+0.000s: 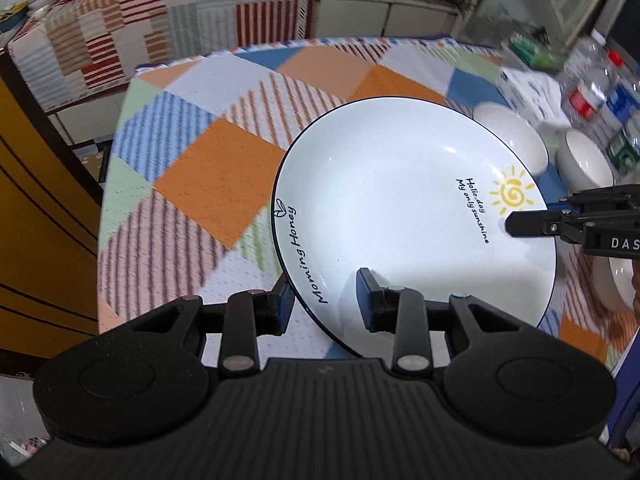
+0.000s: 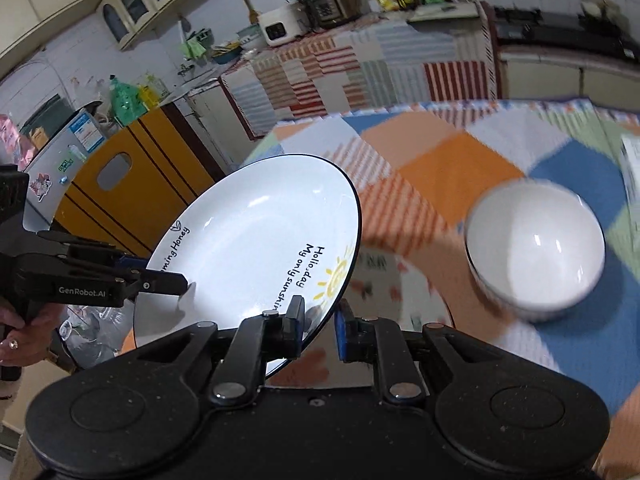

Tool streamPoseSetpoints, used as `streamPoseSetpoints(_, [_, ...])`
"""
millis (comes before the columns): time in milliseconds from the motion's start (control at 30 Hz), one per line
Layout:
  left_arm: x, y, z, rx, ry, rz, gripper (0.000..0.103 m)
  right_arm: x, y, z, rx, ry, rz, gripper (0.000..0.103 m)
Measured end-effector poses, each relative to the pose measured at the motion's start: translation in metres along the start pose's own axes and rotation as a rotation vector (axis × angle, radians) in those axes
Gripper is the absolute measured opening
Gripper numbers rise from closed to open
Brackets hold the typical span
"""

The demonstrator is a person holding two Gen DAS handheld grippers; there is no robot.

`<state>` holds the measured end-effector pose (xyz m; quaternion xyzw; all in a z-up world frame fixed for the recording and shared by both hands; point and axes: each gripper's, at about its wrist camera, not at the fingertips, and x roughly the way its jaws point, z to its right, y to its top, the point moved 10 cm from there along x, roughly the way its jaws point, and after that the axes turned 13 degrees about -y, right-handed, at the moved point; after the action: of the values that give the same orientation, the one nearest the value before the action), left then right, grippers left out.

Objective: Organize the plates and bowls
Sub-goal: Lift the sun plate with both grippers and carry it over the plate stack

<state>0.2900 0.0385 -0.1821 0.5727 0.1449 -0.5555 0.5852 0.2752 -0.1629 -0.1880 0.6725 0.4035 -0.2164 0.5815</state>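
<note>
Both grippers clamp one white plate (image 1: 400, 200) by opposite edges: the left gripper (image 1: 326, 300) grasps the rim beside the "Morning Honey" lettering, one finger under the plate and one on its inner face, while the right gripper (image 2: 318, 330) pinches the rim near the yellow sun drawing. Held between them, the plate hangs tilted above the patchwork-cloth table (image 1: 192, 152), clear of the cloth. On the table beyond it stand white bowls (image 1: 516, 136), one just beside another, near a cluster of plastic bottles (image 1: 596, 92). From the right wrist view a white bowl (image 2: 536, 248) sits on the cloth to the right of the plate
</note>
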Motion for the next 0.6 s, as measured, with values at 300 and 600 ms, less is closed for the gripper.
streamPoseSetpoints(300, [0.020, -0.016, 0.014, 0.001, -0.016, -0.057, 0.031, 0.006, -0.031, 0.021, 0.056, -0.014, -0.043, 0.020])
streamPoseSetpoints(600, [0.037, -0.024, 0.020, -0.025, -0.038, -0.106, 0.032, 0.009, -0.044, 0.032, 0.055, -0.039, -0.082, 0.020])
